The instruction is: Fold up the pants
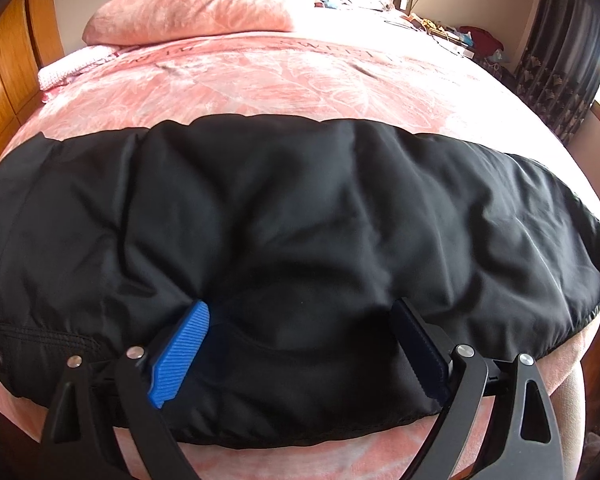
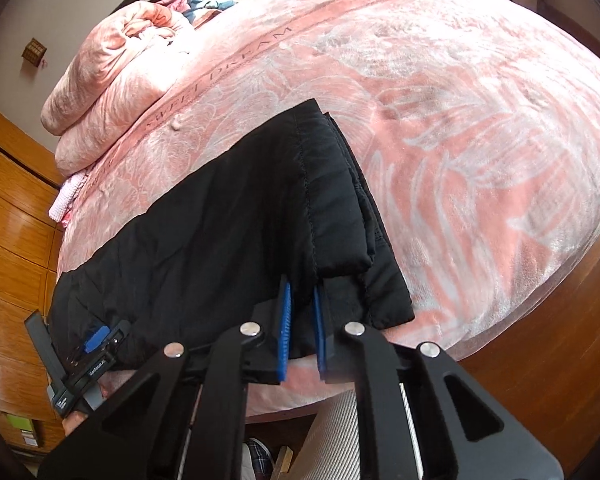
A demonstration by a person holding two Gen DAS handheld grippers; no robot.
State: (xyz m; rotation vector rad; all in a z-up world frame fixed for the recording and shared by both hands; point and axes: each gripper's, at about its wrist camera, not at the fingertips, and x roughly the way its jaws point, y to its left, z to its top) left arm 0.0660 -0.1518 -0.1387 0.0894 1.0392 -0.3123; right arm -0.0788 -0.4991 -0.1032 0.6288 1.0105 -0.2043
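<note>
The work surface is a bed covered with a pink blanket (image 1: 300, 76) bearing a pale leaf pattern and a printed text band. In the left wrist view, stacked pink pillows (image 1: 196, 8) occupy the upper left of the frame, wooden cabinet doors (image 1: 4, 80) line the left edge, and a dark patterned curtain (image 1: 560, 52) hangs at the upper right. In the right wrist view, a rolled pink quilt (image 2: 112, 72) lies at the upper left and wooden panelling (image 2: 16, 248) fills the left edge.

The black pants (image 1: 292, 216) lie flat across the near edge of the bed, spanning the centre of the left wrist view from left to right. In the right wrist view the pants (image 2: 236, 224) run from lower left to centre, with the stitched leg ends stacked in layers at centre frame.

The left gripper (image 1: 300, 320) sits at the bottom of its frame. Its jaws stand wide apart, both fingers resting on the fabric near the bed edge, with nothing clamped between them.

The right gripper (image 2: 301, 300) sits at bottom centre of its frame. Its jaws are drawn close together on the near edge of the pants, pinching a fold of black fabric between the blue pads (image 2: 284, 320).
</note>
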